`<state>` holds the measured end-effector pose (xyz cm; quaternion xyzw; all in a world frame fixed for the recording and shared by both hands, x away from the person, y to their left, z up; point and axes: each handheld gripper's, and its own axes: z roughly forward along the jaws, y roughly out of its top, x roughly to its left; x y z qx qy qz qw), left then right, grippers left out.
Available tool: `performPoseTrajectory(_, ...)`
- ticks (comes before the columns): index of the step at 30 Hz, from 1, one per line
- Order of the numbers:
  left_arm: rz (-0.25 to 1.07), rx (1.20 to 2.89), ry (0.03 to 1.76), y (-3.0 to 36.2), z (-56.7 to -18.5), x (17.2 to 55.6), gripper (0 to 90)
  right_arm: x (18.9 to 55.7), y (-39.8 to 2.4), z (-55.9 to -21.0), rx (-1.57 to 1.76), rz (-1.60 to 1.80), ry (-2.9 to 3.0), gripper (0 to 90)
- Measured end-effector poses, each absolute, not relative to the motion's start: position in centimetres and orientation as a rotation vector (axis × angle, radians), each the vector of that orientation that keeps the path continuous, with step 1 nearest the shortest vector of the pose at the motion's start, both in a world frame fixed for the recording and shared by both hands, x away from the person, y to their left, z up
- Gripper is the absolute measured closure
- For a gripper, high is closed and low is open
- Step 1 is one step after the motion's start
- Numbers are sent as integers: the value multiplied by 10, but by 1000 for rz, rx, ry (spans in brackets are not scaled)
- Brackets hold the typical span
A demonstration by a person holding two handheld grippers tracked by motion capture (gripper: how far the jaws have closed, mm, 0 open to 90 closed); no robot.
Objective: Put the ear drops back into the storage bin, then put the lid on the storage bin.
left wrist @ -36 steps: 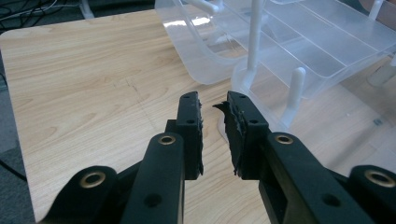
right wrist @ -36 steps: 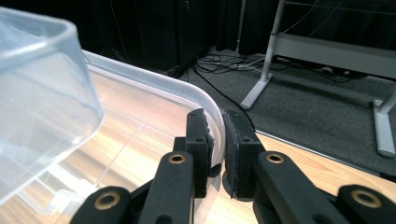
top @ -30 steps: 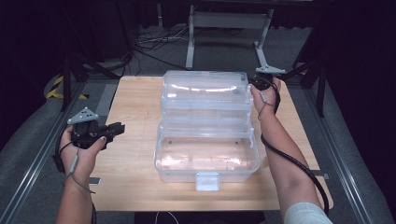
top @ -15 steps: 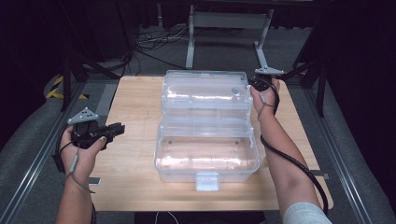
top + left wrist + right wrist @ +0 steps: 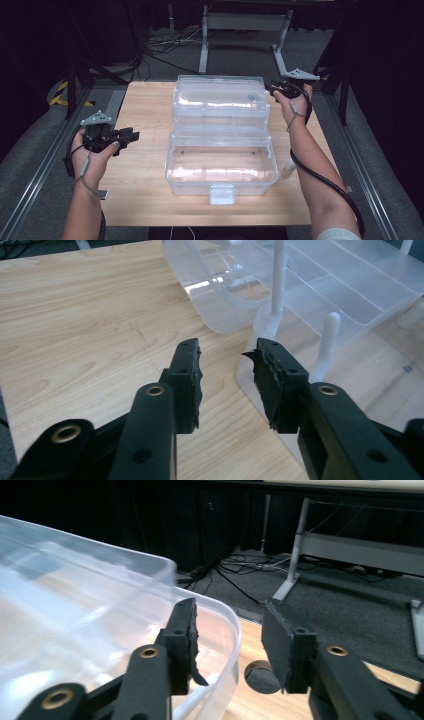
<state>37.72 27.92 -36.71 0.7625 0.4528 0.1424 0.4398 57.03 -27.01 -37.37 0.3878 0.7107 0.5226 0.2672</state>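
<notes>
The box (image 5: 221, 150) is clear, glossy plastic. Under the box, the table (image 5: 145, 115) is pale matt wood grain. Left of the box, the left gripper (image 5: 227, 385) has rough, matt black pads.

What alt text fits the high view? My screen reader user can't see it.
A clear plastic box lies open on a wooden table. The right gripper, jaws open, sits at the lid's far right corner; the left gripper, jaws open and empty, is held left of the box.

left claw (image 5: 225, 385) open, nothing btwn pads; clear plastic box (image 5: 320, 295) ahead on wood table (image 5: 85, 335).
</notes>
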Motion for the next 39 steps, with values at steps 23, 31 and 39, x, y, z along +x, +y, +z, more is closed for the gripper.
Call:
performPoseTrajectory(23,339,1958,1071,249,-364,411,378,456,-328,-330,976,1502,2040,499)
performPoseTrajectory(31,339,1971,1055,248,-364,408,365,430,-334,-328,925,1486,2102,479)
performPoseTrajectory(39,332,1994,1050,249,-365,406,360,417,-339,-328,897,1434,2142,473)
